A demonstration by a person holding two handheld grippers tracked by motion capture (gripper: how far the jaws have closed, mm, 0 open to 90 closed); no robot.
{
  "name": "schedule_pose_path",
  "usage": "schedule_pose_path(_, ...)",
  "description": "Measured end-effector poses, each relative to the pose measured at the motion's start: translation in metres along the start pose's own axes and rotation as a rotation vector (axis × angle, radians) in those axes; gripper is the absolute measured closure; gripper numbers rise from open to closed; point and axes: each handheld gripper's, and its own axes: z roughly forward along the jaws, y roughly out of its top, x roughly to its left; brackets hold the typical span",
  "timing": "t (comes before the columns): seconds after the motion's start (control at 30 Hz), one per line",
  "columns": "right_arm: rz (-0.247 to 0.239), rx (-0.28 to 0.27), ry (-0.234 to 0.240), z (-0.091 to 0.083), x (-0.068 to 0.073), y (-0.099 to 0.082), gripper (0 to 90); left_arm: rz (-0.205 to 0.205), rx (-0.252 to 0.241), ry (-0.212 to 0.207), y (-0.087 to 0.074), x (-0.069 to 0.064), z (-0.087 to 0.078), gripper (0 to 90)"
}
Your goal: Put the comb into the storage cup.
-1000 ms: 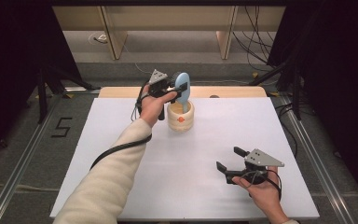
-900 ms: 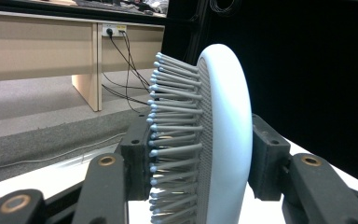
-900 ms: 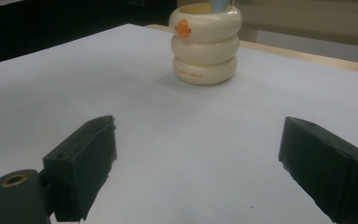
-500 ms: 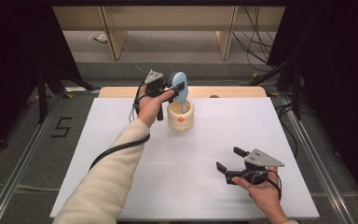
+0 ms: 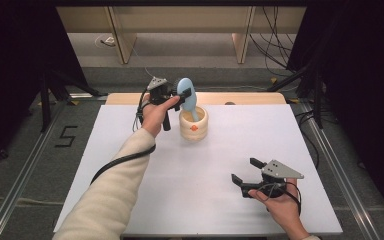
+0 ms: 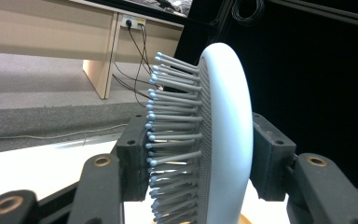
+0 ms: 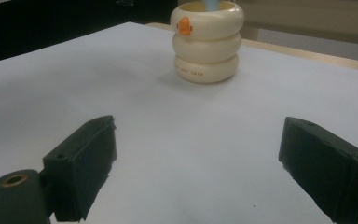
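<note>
Table (image 5: 130, 200): white top, wooden strip along its far edge; bears everything listed below.

Left gripper (image 5: 179, 97): at about 11 o'clock on the table top, held in the person's left hand (image 5: 156, 113), cream sleeve (image 5: 105, 200) trailing back toward 7 o'clock; jaws have just been easing apart slightly, yet in the left gripper view the pads (image 6: 133, 161) sit against both faces of the hairbrush head (bristle side on one pad, smooth back on the other).

Right gripper (image 5: 244, 171): at about 5 o'clock, resting in the right hand (image 5: 280, 202); jaws spread wide with nothing between them, bare table showing in the gap.

Cream holder (image 5: 193, 123): ribbed, three stacked rings, small orange mark on its side; stands upright just past centre toward 12 o'clock, well apart from the right gripper.

Hairbrush (image 5: 187, 95): pale blue paddle type with grey bristles; handle down inside the holder, head rising above the rim, tilted toward 11 o'clock.
</note>
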Motion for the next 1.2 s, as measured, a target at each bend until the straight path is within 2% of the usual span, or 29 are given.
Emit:
schedule_pose_path(0.57,0.006,0.007,0.000,0.001,0.001,-0.001,12.1,-0.051,0.004,0.041,-0.005,0.012,-0.014,45.2)
schedule_pose_path(0.73,0.006,0.008,-0.001,0.002,0.000,-0.001,12.1,-0.038,0.008,0.070,-0.006,0.014,-0.018,43.7)
schedule_pose_path(0.93,0.008,0.009,-0.001,0.002,0.001,-0.001,12.1,-0.041,0.013,0.080,-0.010,0.016,-0.021,42.6)
schedule_pose_path(1.2,0.006,0.009,-0.001,0.002,0.000,-0.001,12.1,-0.063,0.010,0.084,-0.014,0.018,-0.023,40.6)
